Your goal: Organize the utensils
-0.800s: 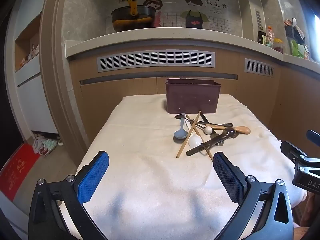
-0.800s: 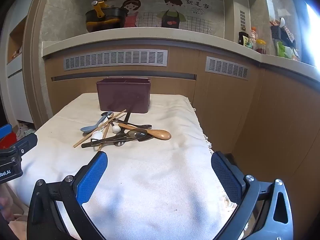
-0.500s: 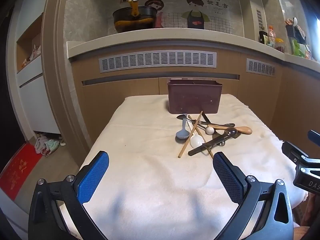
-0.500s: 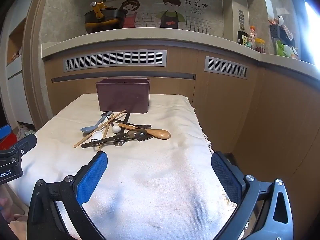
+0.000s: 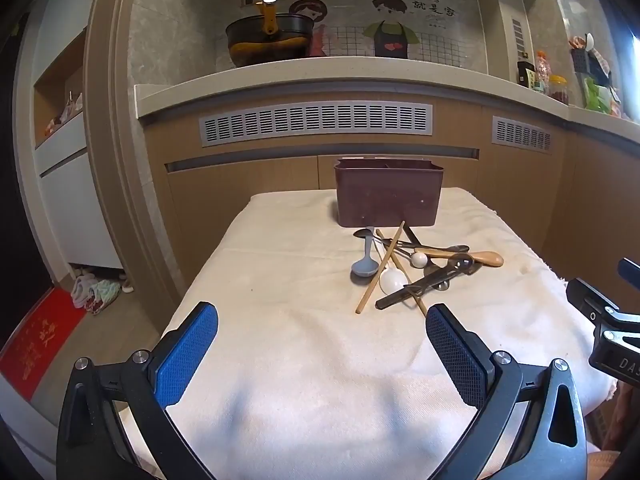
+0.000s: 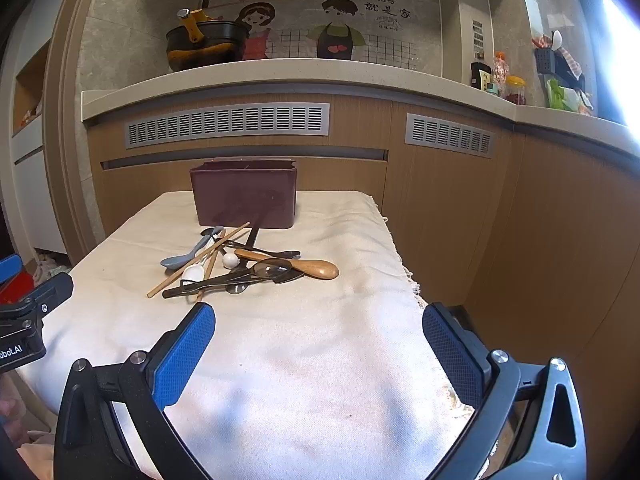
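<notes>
A dark maroon utensil holder [image 5: 389, 194] [image 6: 245, 194] stands at the far end of a cloth-covered table [image 5: 288, 320] [image 6: 320, 328]. In front of it lies a loose pile: a grey-blue spoon [image 5: 365, 260] [image 6: 188, 254], a white spoon [image 5: 392, 279] [image 6: 193, 273], wooden chopsticks [image 5: 382, 266] [image 6: 198, 259], a wooden spoon [image 5: 464, 257] [image 6: 294, 264] and dark metal utensils [image 5: 424, 285] [image 6: 232, 280]. My left gripper [image 5: 322, 320] hovers open over the near left of the table. My right gripper [image 6: 319, 318] hovers open over the near right. Neither holds anything.
A kitchen counter [image 5: 320, 76] runs behind the table, with a black pot [image 5: 269, 40] on it and jars and bottles [image 6: 500, 80] at the right. Wooden cabinets stand close to the table's right side. A red mat [image 5: 36, 344] and shoes lie on the floor at the left.
Both grippers have crept slightly toward the table, so the pile and holder look a little nearer. Nothing on the table has moved, and both grippers stay wide open.
</notes>
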